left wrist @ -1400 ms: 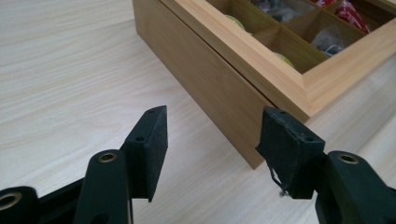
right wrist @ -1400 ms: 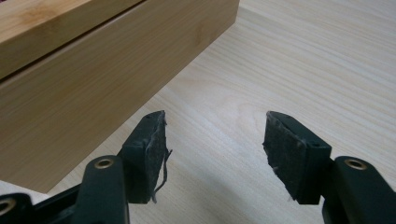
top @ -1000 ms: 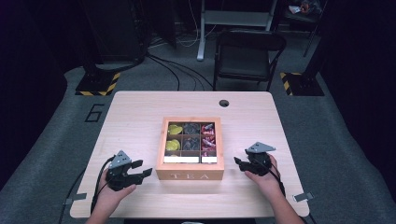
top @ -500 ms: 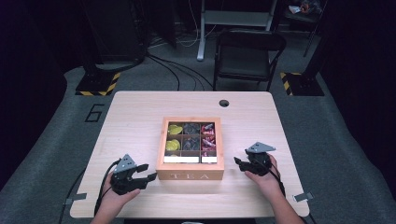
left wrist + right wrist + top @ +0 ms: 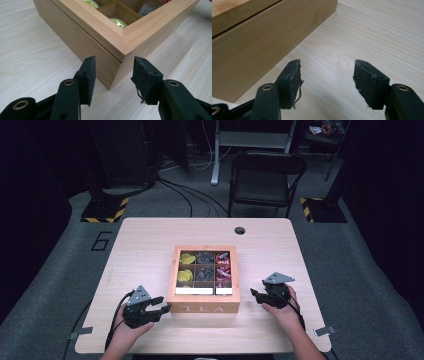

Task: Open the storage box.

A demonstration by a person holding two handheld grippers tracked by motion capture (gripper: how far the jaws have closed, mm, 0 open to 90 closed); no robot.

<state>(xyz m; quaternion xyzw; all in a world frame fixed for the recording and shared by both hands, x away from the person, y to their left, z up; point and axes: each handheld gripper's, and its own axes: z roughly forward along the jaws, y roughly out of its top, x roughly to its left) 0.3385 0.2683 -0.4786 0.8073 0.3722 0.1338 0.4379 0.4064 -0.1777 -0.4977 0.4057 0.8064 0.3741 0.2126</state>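
The left fingers (image 5: pixel 113 75) have just been closing; they stand apart, holding nothing, the box (image 5: pixel 117 37) corner just ahead. They may slip off it. The right fingers (image 5: pixel 327 82) wait open, box beside them.

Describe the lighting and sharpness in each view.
High view: the table is brightly lit against dark surroundings, slightly soft. Left gripper view: even light, the tea box corner sharp, a soft shadow on the table below it. Right gripper view: frayed pads crisp, far table hazier.
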